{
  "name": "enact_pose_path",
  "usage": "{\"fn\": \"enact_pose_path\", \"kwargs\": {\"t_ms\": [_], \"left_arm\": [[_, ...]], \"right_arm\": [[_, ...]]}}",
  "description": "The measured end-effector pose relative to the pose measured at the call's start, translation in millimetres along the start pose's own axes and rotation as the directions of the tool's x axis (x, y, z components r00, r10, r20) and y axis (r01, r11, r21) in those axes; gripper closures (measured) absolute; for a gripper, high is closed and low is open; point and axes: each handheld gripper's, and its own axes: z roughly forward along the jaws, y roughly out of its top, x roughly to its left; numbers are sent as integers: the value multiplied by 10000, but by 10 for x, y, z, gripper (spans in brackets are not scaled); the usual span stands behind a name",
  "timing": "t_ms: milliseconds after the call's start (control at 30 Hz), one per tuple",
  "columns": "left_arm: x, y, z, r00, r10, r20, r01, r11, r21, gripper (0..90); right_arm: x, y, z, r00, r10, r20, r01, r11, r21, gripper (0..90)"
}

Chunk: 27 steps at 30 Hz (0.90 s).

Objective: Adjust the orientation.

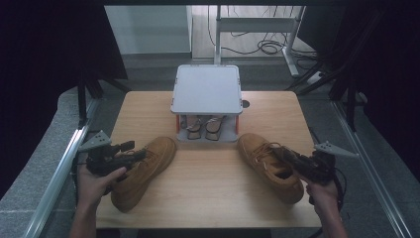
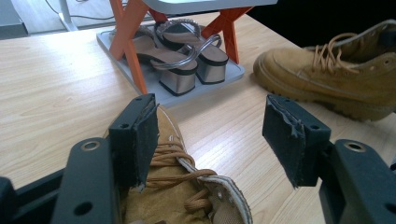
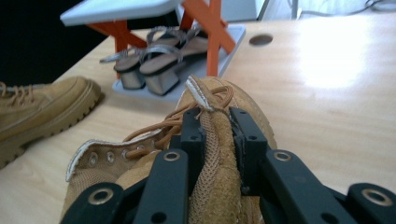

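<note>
- right gripper view: right gripper (image 3: 215, 135) is clamped on the tongue of the right boot (image 1: 270, 166), toe aimed at the shoe rack (image 1: 207, 91)
- left gripper (image 2: 212, 140) is held agape over the left boot (image 1: 143, 171), gripping nothing

We see a light wooden table (image 1: 208, 198), grey carpeted floor (image 1: 29, 183), a white-framed metal desk (image 1: 257, 25), black cables (image 1: 270, 47) trailing beneath.
</note>
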Motion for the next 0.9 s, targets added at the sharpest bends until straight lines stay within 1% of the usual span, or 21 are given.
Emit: {"fn": "enact_pose_path", "kwargs": {"t_ms": [100, 133, 167, 233, 267, 300, 333, 400, 467, 600, 700, 833, 900], "left_arm": [[8, -8, -3, 10000, -16, -27, 16, 10000, 35, 364], [12, -11, -5, 10000, -30, -36, 31, 10000, 48, 364], [14, -13, -9, 10000, -19, -57, 20, 10000, 70, 364], [23, -17, -16, 10000, -23, -88, 24, 10000, 80, 364], [27, -20, -18, 9999, -31, -114, 32, 10000, 90, 364], [32, -23, -19, 9999, -31, -143, 33, 9999, 104, 364], [35, -25, -20, 9998, -36, -180, 38, 9999, 138, 364], [41, -29, -23, 9997, -22, -231, 27, 9998, 189, 364], [47, -28, -39, 9996, -15, -298, 22, 9997, 237, 363], [79, -22, -115, 9986, -2, -534, 14, 9997, 228, 362], [120, -21, -181, 9969, -19, -786, 41, 9996, 284, 362], [161, -31, -256, 9943, -1, -1067, 46, 9991, 423, 361], [177, -41, -282, 9930, 15, -1178, 46, 9987, 514, 361]], "right_arm": [[-68, -64, -2, 9999, 150, 37, -150, 9998, 100, 754], [-95, -78, -2, 9999, 141, 37, -142, 9997, 218, 748], [-118, -93, -8, 9998, 147, 153, -151, 9995, 270, 741], [-153, -123, -13, 9995, -46, 315, 31, 9990, 455, 726], [-168, -136, -21, 9995, -122, 295, 106, 9987, 507, 719], [-176, -145, -34, 9994, -214, 278, 203, 9989, 419, 719], [-178, -144, -53, 9992, -296, 269, 289, 9992, 273, 719], [-184, -100, -106, 9996, -246, 123, 247, 9997, -50, 715], [-181, -40, -137, 9992, -395, -28, 394, 9992, -90, 705], [-148, 29, -121, 9965, -828, -75, 829, 9963, 247, 649], [-123, 39, -96, 9925, -1202, 208, 1192, 9919, 433, 594], [-119, 42, -90, 9918, -1257, 252, 1245, 9912, 455, 522], [-118, 46, -87, 9913, -1295, 247, 1279, 9902, 552, 485]]}}
